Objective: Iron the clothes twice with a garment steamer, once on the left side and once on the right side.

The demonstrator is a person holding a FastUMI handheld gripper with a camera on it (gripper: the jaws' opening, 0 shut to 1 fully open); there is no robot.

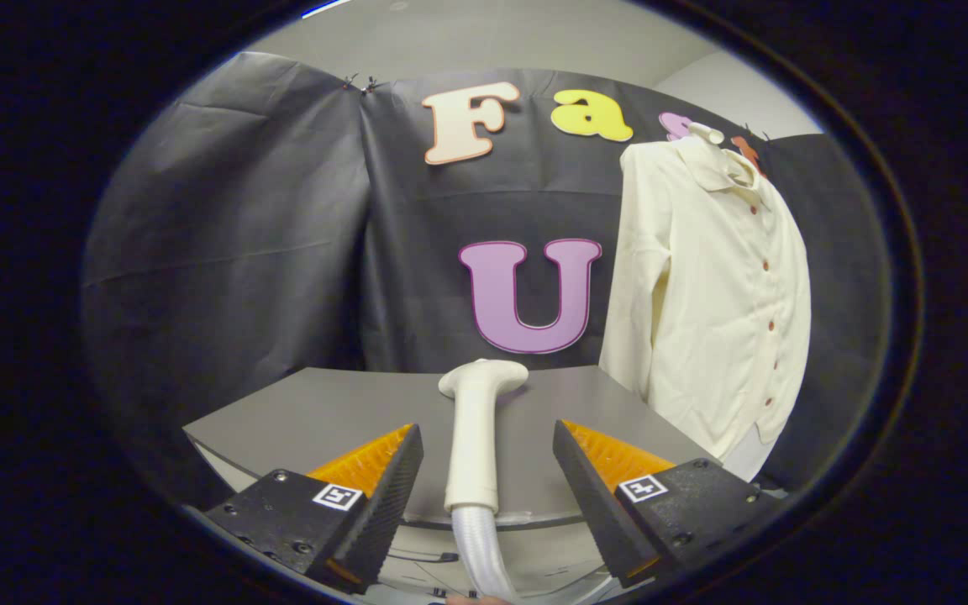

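Note:
A white garment steamer wand (476,428) lies on the grey table (324,412), its head pointing away from me and its ribbed hose (480,550) running off the near edge. My gripper (488,445) is open, one finger on each side of the wand's handle without touching it. A cream long-sleeved shirt (711,294) with small brown buttons hangs from a hanger beyond the table's right corner, in front of the black cloth wall.
Black cloth walls close off the back and both sides. The table's near edge (518,521) is rounded and sits just under the fingers. The shirt's hem hangs beside the table's right edge.

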